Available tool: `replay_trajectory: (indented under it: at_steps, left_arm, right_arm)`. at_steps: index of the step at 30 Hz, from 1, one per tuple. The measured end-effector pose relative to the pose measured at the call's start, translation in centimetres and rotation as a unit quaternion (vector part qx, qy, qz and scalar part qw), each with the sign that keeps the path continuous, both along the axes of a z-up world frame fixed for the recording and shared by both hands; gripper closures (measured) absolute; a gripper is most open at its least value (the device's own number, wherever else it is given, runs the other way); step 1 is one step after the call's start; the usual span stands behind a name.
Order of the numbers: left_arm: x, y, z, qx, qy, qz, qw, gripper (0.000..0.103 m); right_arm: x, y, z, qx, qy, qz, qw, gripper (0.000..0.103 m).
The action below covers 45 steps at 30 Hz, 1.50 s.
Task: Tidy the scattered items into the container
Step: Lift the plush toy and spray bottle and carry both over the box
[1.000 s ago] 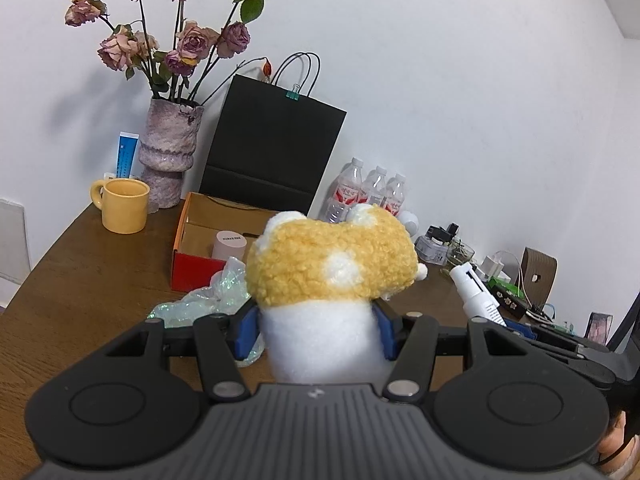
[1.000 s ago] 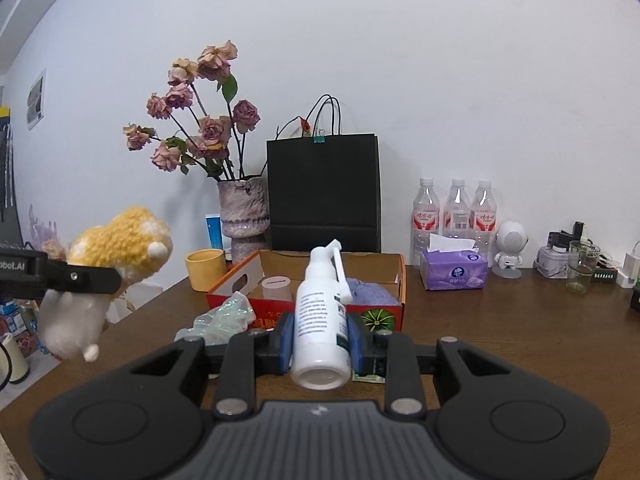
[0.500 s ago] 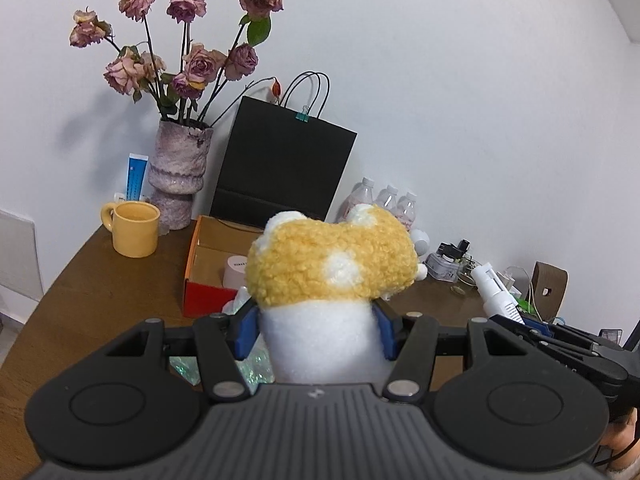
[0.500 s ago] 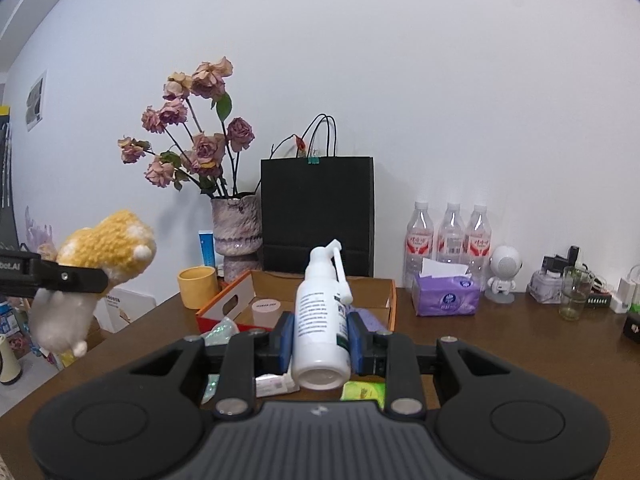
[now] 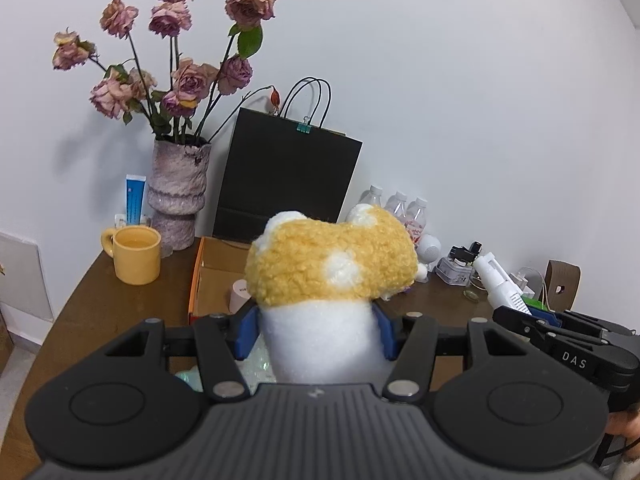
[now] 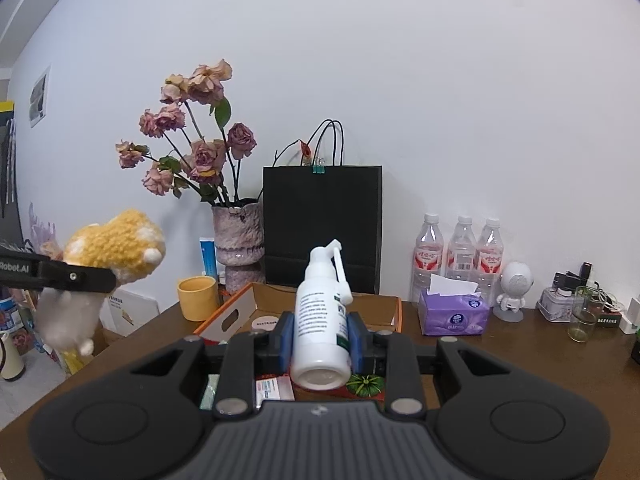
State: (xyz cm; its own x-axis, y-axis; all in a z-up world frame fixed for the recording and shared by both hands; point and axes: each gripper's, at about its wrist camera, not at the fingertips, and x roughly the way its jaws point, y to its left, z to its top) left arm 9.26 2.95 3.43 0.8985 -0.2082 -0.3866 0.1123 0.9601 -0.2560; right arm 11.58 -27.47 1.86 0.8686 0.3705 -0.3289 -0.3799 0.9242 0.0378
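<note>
My left gripper (image 5: 316, 330) is shut on a yellow and white plush toy (image 5: 332, 268), held in the air in front of the orange cardboard box (image 5: 196, 276). The toy also shows at the left of the right wrist view (image 6: 112, 252). My right gripper (image 6: 322, 334) is shut on a white spray bottle (image 6: 320, 320), nozzle up, held above the table in front of the same box (image 6: 236, 312). The bottle shows at the right of the left wrist view (image 5: 500, 284). A paper roll (image 6: 266, 322) stands inside the box.
Behind the box stand a black paper bag (image 6: 322, 224), a vase of dried roses (image 5: 178, 196) and a yellow mug (image 5: 136, 254). Water bottles (image 6: 460, 256), a purple tissue pack (image 6: 454, 314), a white figurine (image 6: 514, 290) and a glass (image 6: 582, 316) are at the right. A crinkly plastic bag (image 5: 252, 368) lies below the left gripper.
Both grippers have risen and pulled back a little with their objects still held. The box and table sit lower in both views.
</note>
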Motion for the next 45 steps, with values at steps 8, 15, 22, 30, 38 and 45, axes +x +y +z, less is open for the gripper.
replay_trajectory:
  at_steps: [8,15,22,30,38,45]
  left_arm:
    - [3.0,-0.9,1.1,0.004,0.003,0.002,1.0000,0.045]
    - [6.6,-1.2,1.5,0.006,0.021,0.023,0.9995,0.045]
    - [10.1,-0.8,1.0,0.009,0.046,0.051,0.9976,0.045]
    - [13.7,0.0,0.0,0.007,0.064,0.063,0.9959,0.045]
    - [17.6,0.8,-2.1,0.005,0.091,0.066,0.9937,0.045]
    - [21.1,0.9,-4.1,0.009,0.110,0.061,0.9920,0.045]
  right_arm:
    - [3.3,1.6,0.8,-0.014,0.012,0.004,1.000,0.077]
    - [6.2,3.0,1.0,-0.009,0.030,0.017,0.999,0.077]
    - [10.0,4.0,-0.4,-0.010,0.060,0.012,0.998,0.077]
    - [13.9,4.4,-1.7,-0.020,0.081,0.000,0.997,0.077]
    - [17.5,5.2,-2.9,-0.031,0.092,-0.002,0.995,0.077]
    - [20.2,6.1,-4.7,-0.038,0.106,0.000,0.994,0.077]
